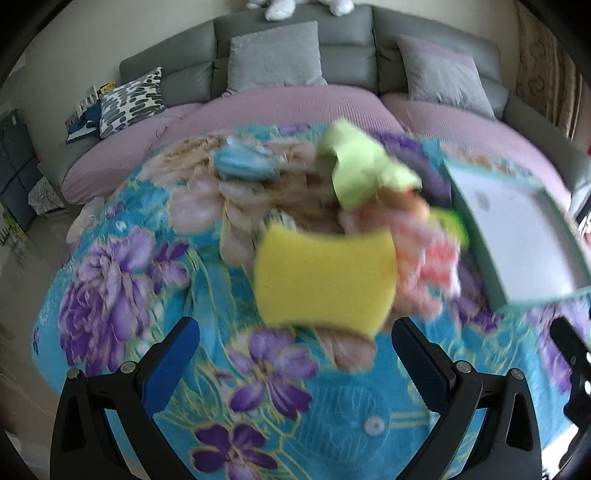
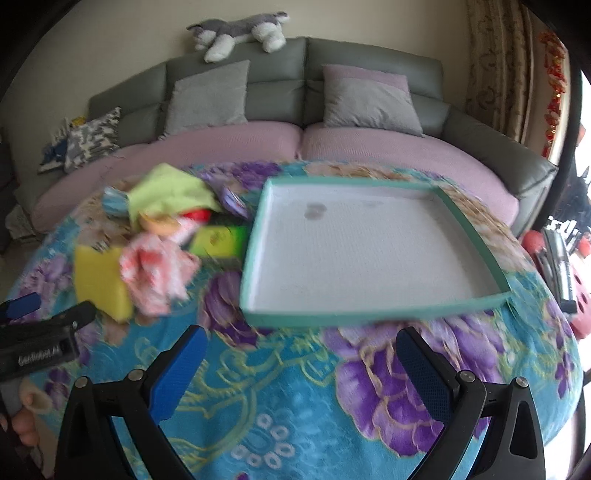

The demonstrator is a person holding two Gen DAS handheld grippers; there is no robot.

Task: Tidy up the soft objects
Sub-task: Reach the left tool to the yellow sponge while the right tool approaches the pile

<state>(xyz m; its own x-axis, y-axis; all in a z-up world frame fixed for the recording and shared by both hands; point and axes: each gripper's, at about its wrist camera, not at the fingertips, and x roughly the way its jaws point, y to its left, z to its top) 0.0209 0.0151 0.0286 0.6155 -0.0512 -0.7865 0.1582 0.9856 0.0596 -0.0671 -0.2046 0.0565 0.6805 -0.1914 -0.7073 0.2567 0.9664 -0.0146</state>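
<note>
A yellow sponge (image 1: 325,280) (image 2: 101,284) lies on the floral blanket, just ahead of my open left gripper (image 1: 295,339). Behind it are a pink-and-white cloth (image 1: 424,258) (image 2: 155,273), a light green cloth (image 1: 362,166) (image 2: 166,192), a blue fabric item (image 1: 240,162) (image 2: 114,201) and a green-and-yellow sponge (image 2: 221,238). A shallow teal-rimmed tray (image 2: 373,315) (image 1: 476,206) with a white floor lies to the right, holding nothing. My right gripper (image 2: 299,347) stands open just short of the tray's near rim. The left gripper's body (image 2: 40,339) shows at the right wrist view's left edge.
The floral blanket (image 2: 280,406) covers a rounded table. Behind it is a grey sofa (image 2: 280,74) with pink seat covers, grey cushions and a patterned pillow (image 1: 129,99). A plush dog (image 2: 236,29) lies on the sofa back. Curtains (image 2: 509,74) hang at right.
</note>
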